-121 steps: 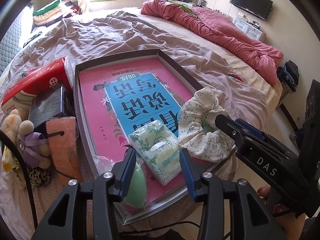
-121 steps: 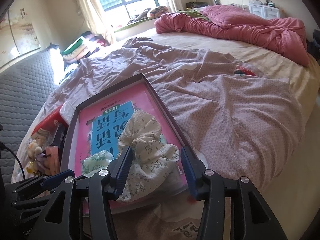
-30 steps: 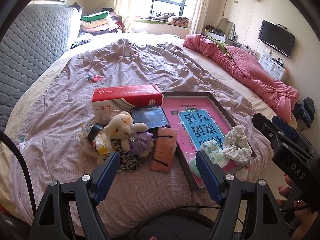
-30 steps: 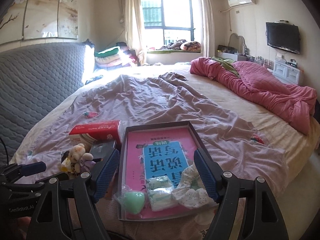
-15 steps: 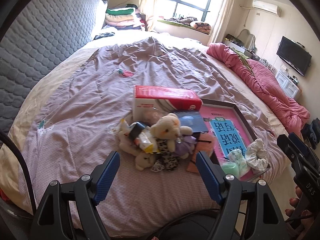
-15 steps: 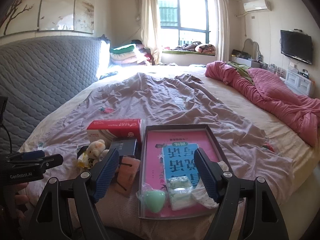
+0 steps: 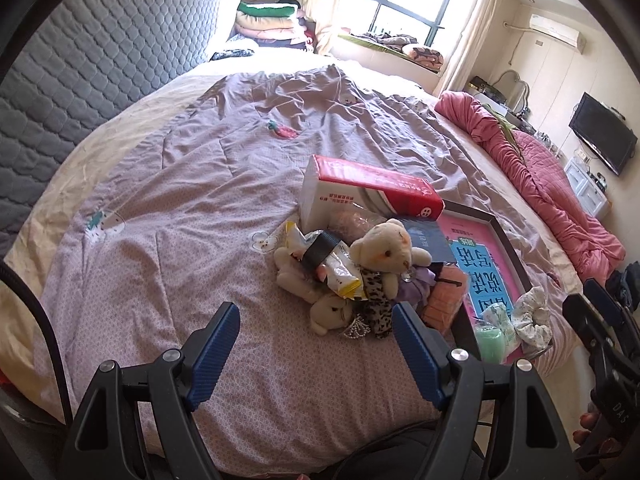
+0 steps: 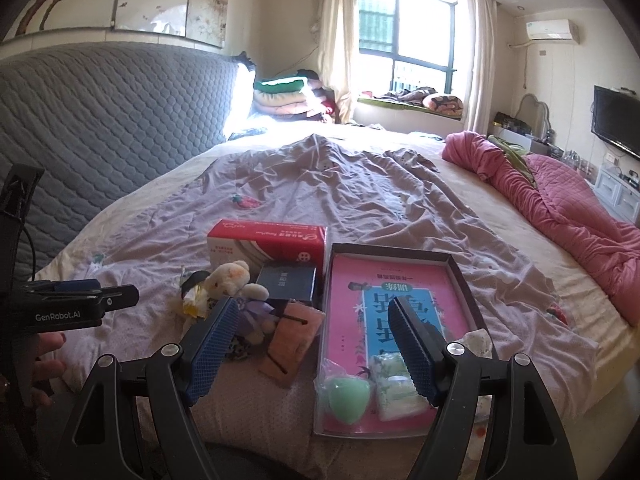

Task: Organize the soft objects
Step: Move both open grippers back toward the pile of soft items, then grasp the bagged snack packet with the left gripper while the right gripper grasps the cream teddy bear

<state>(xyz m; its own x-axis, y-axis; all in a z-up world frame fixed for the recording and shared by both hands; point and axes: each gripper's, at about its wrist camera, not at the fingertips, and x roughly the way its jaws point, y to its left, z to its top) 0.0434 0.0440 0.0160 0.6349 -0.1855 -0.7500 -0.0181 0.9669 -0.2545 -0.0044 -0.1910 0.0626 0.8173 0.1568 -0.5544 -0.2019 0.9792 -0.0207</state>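
Note:
A shallow box with a pink and blue book bottom (image 8: 400,276) (image 7: 504,240) lies on the bed. In its near end sit a green heart sponge (image 8: 347,399) (image 7: 490,343), a tissue pack (image 8: 396,384) and a floral scrunchie (image 7: 530,318). Left of it lies a pile: cream teddy bear (image 7: 384,248) (image 8: 230,276), smaller plush (image 7: 332,312), snack packet (image 7: 340,274), peach pad (image 8: 290,340). My left gripper (image 7: 316,352) is open and empty, just short of the pile. My right gripper (image 8: 312,350) is open and empty above the box's near left corner.
A red and white tissue box (image 7: 368,196) (image 8: 266,246) and a dark box (image 8: 286,282) lie behind the pile. The purple quilt (image 7: 180,200) covers the bed; a pink duvet (image 8: 560,208) is heaped at right. A grey headboard (image 8: 100,120) stands at left.
Both grippers have pulled back from the box, leaving the tissue pack and scrunchie in it, and opened wide. The left view has swung left onto the toy pile.

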